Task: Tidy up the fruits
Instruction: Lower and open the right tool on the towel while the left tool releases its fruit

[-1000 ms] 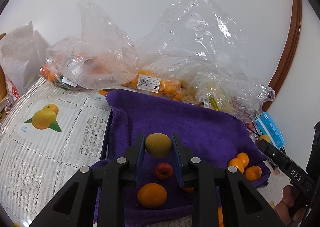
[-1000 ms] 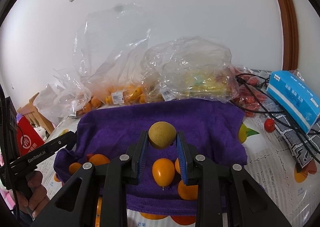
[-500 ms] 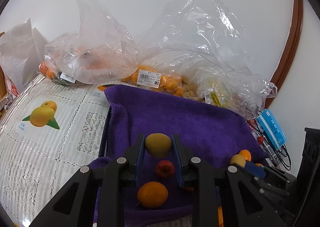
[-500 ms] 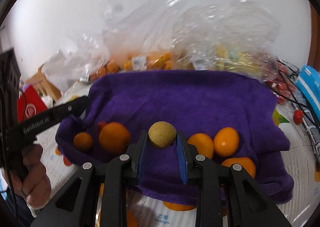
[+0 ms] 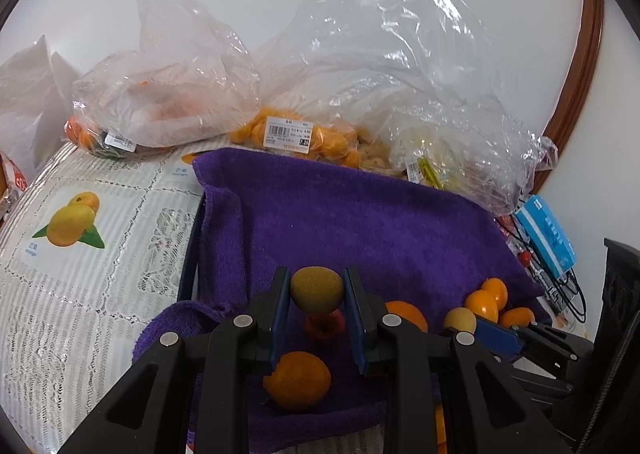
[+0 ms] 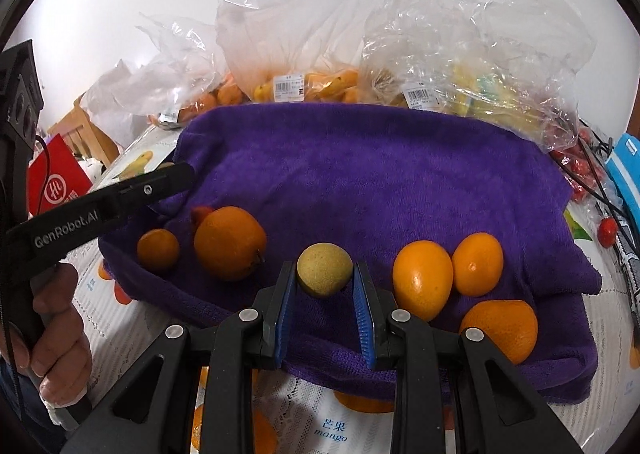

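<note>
A yellow-green fruit (image 6: 325,270) is gripped in the right gripper (image 6: 325,286) just above the purple towel (image 6: 360,173), between the orange groups; a greenish-brown fruit (image 5: 317,291) is clamped by the left gripper (image 5: 316,314). Placing appears in hand. Lowering onto a bare patch and opening the fingers is called for next.

Purple towel (image 6: 372,173): middle and rear are bare, room to pass or set down there. Front strip is crowded: two oranges (image 6: 423,278) plus a third at the right front corner, a big orange (image 6: 229,242) and a small one (image 6: 157,250) at the left front. A gap is free between the big orange and the pair. Plastic bags (image 6: 460,53) wall off the towel's rear edge. Cables (image 5: 560,286) and a blue box (image 5: 546,232) block its right side. Desk (image 5: 80,294) left of the towel is open.
</note>
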`<state>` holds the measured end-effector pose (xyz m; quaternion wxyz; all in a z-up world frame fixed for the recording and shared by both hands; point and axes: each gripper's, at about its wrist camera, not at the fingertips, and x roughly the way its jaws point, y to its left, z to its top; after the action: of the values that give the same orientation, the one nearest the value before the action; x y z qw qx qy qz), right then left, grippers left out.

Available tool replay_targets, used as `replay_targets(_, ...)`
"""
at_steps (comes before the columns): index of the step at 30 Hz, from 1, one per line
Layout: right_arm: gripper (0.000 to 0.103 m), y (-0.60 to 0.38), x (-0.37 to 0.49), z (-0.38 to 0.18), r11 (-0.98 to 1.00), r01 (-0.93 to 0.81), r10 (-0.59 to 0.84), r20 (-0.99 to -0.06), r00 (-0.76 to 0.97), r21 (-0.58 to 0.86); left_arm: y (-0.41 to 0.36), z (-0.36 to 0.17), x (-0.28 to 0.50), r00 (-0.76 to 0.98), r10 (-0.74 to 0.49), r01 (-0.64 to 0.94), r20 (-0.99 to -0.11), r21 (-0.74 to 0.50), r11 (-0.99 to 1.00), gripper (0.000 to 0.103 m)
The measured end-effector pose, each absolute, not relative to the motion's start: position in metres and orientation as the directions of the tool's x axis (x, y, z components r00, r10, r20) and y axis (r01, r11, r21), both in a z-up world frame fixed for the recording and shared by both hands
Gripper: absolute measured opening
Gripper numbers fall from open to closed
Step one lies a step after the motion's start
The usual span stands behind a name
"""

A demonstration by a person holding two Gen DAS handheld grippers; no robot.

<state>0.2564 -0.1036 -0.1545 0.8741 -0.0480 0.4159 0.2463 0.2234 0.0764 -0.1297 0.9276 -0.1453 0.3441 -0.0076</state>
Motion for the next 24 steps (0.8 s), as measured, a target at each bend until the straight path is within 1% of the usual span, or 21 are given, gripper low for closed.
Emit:
replay_targets(10, 0.029, -0.104, 0.257, -0.154, 0.874, -0.471, 0.391, -0.752, 0.532, 0.12, 0.068, -0.137, 0.229, 0.733, -0.122, -0.067, -0.669, -0.25, 0.966, 0.026)
replay_targets(13, 0.03, -0.105, 0.256, -0.151, 0.87, -0.477, 0.403, -0.743, 0.535, 0.128, 0.068, -0.138, 0.231, 0.726, -0.132, -0.06, -0.675, -0.254, 0.965, 0.026)
replay_targets(16, 0.038, -0.109, 0.253, -0.144, 0.863, -0.482, 0.431, -0.718, 0.547, 0.15, 0.068, -0.139, 0.231, 0.723, -0.14, -0.056, -0.677, -0.259, 0.964, 0.026)
replay_targets(17, 0.039, -0.111, 0.252, -0.142, 0.864, -0.481, 0.432, -0.709, 0.557, 0.149, 0.068, -0.139, 0.231, 0.722, -0.14, -0.055, -0.677, -0.258, 0.964, 0.026)
replay_targets(24, 0.039, -0.12, 0.253, -0.135, 0.874, -0.455, 0.436, -0.686, 0.582, 0.169, 0.065, -0.14, 0.232, 0.714, -0.154, -0.04, -0.683, -0.259, 0.965, 0.026)
